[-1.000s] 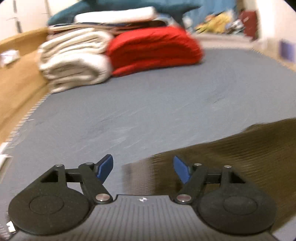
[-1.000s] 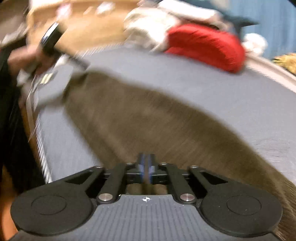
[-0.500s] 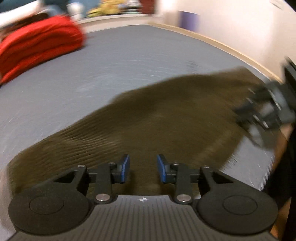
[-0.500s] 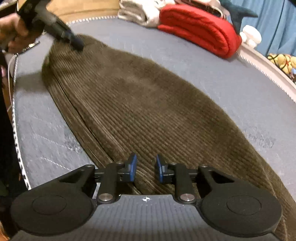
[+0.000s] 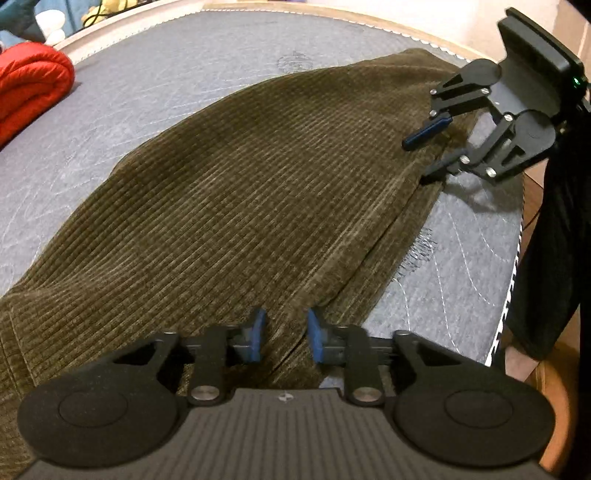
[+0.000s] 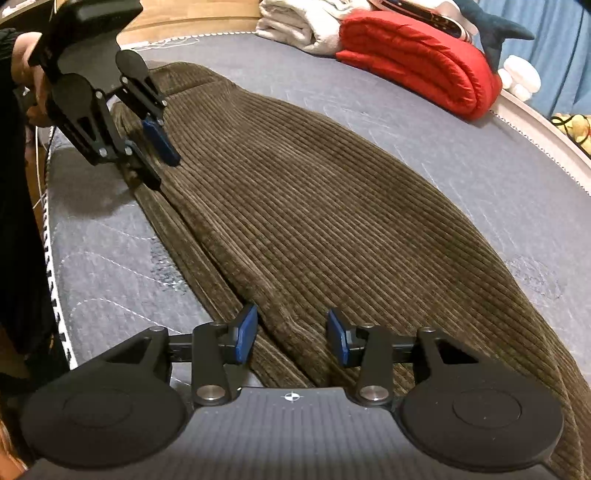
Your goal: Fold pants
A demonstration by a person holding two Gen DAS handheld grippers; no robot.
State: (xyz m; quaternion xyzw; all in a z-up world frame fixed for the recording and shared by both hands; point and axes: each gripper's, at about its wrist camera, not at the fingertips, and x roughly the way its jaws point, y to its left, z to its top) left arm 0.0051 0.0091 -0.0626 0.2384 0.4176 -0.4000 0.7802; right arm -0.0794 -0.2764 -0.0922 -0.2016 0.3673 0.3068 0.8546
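Brown corduroy pants lie flat along the near edge of a grey-blue mattress. My left gripper points down at one end of them. Its jaws are closing over the near folded edge, and a gap still shows beside each blue pad. From the right wrist view the left gripper straddles that edge of the pants. My right gripper is at the other end with its jaws opening. The pants' near edge lies between its pads, untouched. In the left wrist view the right gripper has one finger above the cloth.
A folded red quilt and white towels are stacked at the far end of the mattress, with a plush shark behind them. A person's hand and dark clothing stand along the near side.
The left gripper swung from facing the quilt pile down onto the pants, and its jaws narrowed. The right gripper's jaws went from shut to parted and it sank a little.
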